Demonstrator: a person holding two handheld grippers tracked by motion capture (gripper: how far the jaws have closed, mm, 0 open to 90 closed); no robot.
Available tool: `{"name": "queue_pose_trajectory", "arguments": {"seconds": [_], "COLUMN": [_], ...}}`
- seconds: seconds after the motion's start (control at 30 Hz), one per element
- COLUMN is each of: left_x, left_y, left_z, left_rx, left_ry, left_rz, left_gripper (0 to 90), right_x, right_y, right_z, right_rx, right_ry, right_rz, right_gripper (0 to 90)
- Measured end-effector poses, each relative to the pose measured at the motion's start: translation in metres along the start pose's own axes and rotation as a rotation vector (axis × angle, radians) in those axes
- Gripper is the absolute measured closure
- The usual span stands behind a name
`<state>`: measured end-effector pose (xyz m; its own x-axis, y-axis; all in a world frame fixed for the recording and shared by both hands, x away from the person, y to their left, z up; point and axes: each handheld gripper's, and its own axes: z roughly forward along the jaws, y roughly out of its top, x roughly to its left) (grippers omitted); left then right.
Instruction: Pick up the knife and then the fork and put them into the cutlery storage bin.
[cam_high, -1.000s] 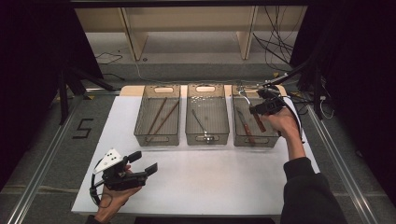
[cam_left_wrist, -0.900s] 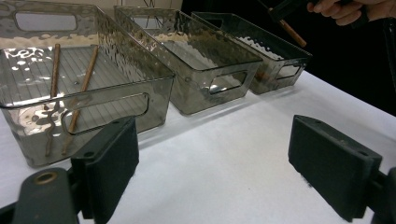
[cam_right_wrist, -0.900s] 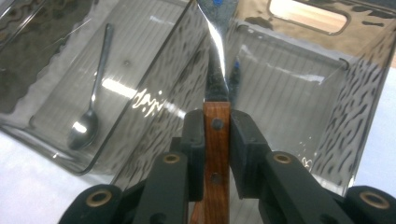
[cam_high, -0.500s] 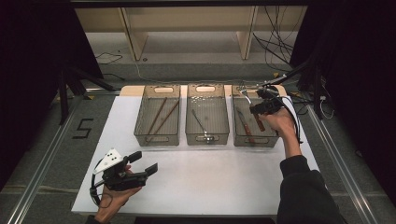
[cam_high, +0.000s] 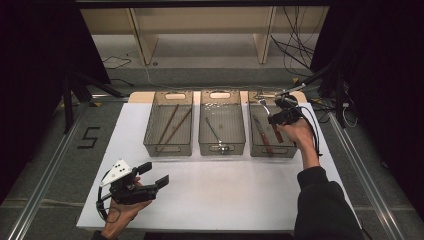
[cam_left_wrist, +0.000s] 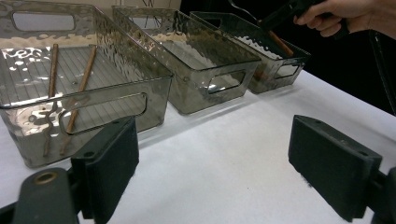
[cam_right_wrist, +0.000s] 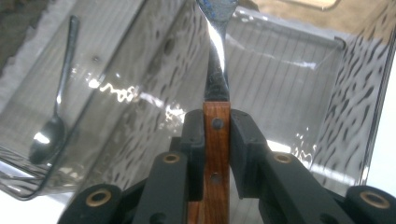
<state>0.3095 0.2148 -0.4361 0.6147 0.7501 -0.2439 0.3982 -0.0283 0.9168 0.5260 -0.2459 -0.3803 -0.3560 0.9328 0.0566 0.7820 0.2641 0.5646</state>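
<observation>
Three bins stood side by side at the back of the surface (cam_high: 225, 200): chopsticks (cam_high: 170, 127) in the left bin (cam_high: 169, 150), a spoon (cam_high: 215, 134) in the middle bin (cam_high: 222, 148), a knife (cam_high: 261, 132) in the right bin (cam_high: 270, 151)

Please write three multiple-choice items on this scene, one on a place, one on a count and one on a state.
1. Where is the spoon?
A. in the middle bin
B. in the left bin
C. on the white table

2. How many clear bins stand in the row?
A. two
B. three
C. four

3. How do the left gripper jaws stand?
A. shut on a chopstick
B. shut on nothing
C. open, with nothing between them

Answers:
1. A, the spoon lies on the floor of the middle bin.
2. B, the left bin with two chopsticks, the middle bin and the right bin under the right gripper, which grips a wooden-handled utensil.
3. C, in the left gripper view its pads stand wide apart over bare table.
</observation>
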Motion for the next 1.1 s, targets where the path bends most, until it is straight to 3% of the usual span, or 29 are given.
{"name": "queue_pose_trajectory", "arguments": {"seconds": [0.4,0.57,0.6,0.67,0.87,1.1], "left_x": [0.0,0.0,0.0,0.0,-0.001,0.0], "left_y": [0.0,0.0,0.0,0.0,0.0,0.0], "left_z": [0.001,0.0,0.0,0.0,0.001,0.001], "left_rx": [-0.001,-0.002,-0.001,0.001,0.001,0.0], "left_ry": [0.0,0.0,0.0,0.0,0.0,0.001], "left_rz": [-0.001,0.0,-0.001,-0.001,0.0,0.001], "left_gripper": [15.9,15.8,15.9,15.8,15.8,15.8], "right_x": [-0.005,-0.006,-0.006,-0.007,-0.004,-0.001], "right_y": [-0.007,-0.009,-0.01,-0.01,-0.008,-0.01], "right_z": [0.006,0.012,0.012,0.01,-0.002,-0.01], "right_rx": [0.023,0.049,0.037,0.025,-0.018,-0.033], "right_ry": [0.0,-0.006,-0.003,0.047,0.084,0.1], "right_rz": [0.025,0.057,0.068,0.089,0.08,0.052], "right_gripper": [77.5,75.3,72.9,67.9,64.7,60.9]}}
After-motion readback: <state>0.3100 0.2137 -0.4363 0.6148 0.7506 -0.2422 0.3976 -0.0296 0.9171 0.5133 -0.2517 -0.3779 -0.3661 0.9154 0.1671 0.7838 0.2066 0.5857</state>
